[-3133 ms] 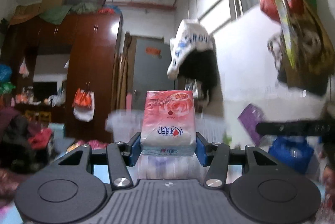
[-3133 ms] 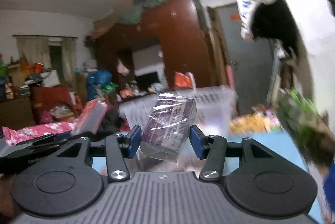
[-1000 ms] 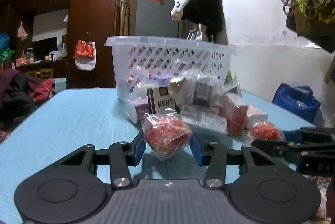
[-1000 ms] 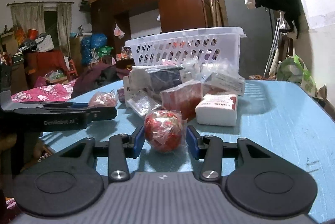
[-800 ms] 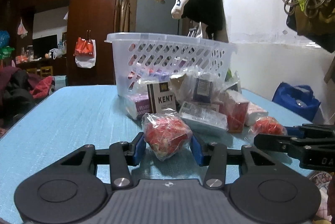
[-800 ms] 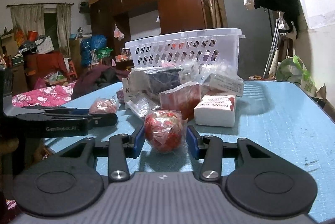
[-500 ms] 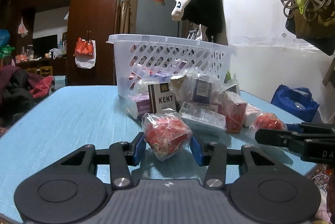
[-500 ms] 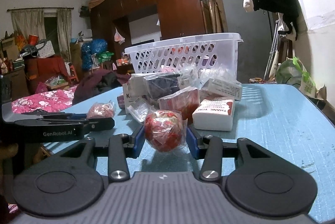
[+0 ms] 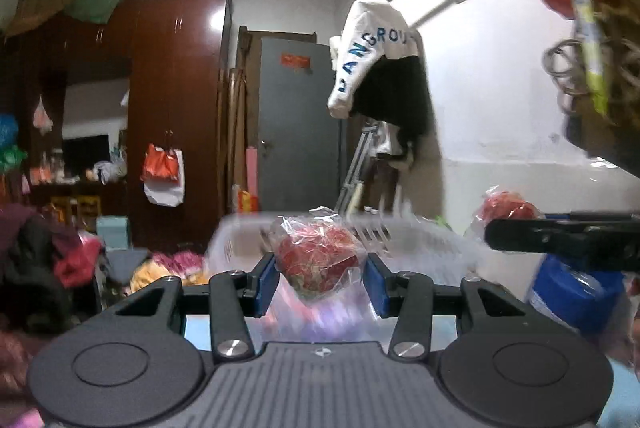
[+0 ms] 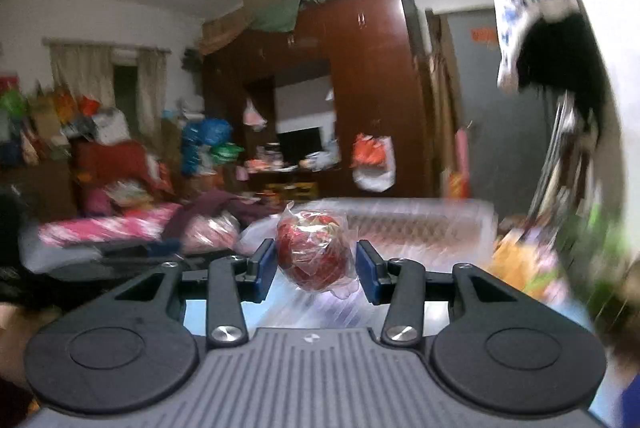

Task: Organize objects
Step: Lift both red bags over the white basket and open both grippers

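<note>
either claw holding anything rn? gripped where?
Both. The left claw pinches a red plastic-wrapped ball across its sides; the right claw holds a second wrapped red ball the same way. Both are lifted near the white basket.

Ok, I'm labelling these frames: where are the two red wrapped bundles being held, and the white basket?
left red wrapped bundle [image 9: 318, 260], left wrist view, red centre.
right red wrapped bundle [image 10: 312, 252], right wrist view, red centre.
white basket [image 10: 432, 228], right wrist view, blurred side wall.

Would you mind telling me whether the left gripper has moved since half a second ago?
Yes. The left gripper has risen with its red wrapped packet; the white basket now sits lower in view.
</note>
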{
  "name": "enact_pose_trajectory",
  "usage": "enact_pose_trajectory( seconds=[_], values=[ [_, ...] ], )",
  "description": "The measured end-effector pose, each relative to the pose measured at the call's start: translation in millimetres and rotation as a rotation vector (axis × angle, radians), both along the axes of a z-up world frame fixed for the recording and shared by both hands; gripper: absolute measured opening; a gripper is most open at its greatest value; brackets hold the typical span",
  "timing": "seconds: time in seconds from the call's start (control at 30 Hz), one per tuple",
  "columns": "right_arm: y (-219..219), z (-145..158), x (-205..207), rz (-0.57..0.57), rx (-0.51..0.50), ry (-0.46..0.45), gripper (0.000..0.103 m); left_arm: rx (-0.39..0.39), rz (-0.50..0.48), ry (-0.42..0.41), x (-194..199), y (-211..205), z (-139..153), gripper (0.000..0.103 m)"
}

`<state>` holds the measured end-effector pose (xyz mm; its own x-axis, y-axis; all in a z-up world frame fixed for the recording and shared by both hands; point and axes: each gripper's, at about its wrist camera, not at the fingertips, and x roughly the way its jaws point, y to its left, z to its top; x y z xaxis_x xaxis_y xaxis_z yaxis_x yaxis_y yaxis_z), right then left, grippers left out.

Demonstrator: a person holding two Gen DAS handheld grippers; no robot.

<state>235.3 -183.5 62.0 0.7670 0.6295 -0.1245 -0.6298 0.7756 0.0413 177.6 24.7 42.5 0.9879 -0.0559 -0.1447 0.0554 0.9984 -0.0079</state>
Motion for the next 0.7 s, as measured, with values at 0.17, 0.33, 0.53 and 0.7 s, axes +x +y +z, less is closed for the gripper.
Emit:
enact_pose_trajectory(
  seconds=[0.17, 0.33, 0.53, 0.7],
  values=[
    [27.9, 21.7, 84.2, -0.053, -0.106, 0.107, 0.047, -0.054, 0.03, 0.116, 70.9, 5.2, 23.7, 0.05],
    [42.8, 4.3, 107.5, -0.069, -0.179, 0.143, 0.051, -0.04, 0.007, 0.177, 99.9, -2.8, 11.9, 0.055],
    [9.0, 6.1, 59.2, -0.067, -0.088, 0.073, 0.102, -0.082, -0.098, 0.13, 57.5, 10.1, 3.0, 0.076],
    [-37.7, -36.9, 10.4, -0.092, -0.037, 0.133, 0.103, -0.071, -0.112, 0.108, -10.8, 0.6, -30.1, 0.08]
  ],
)
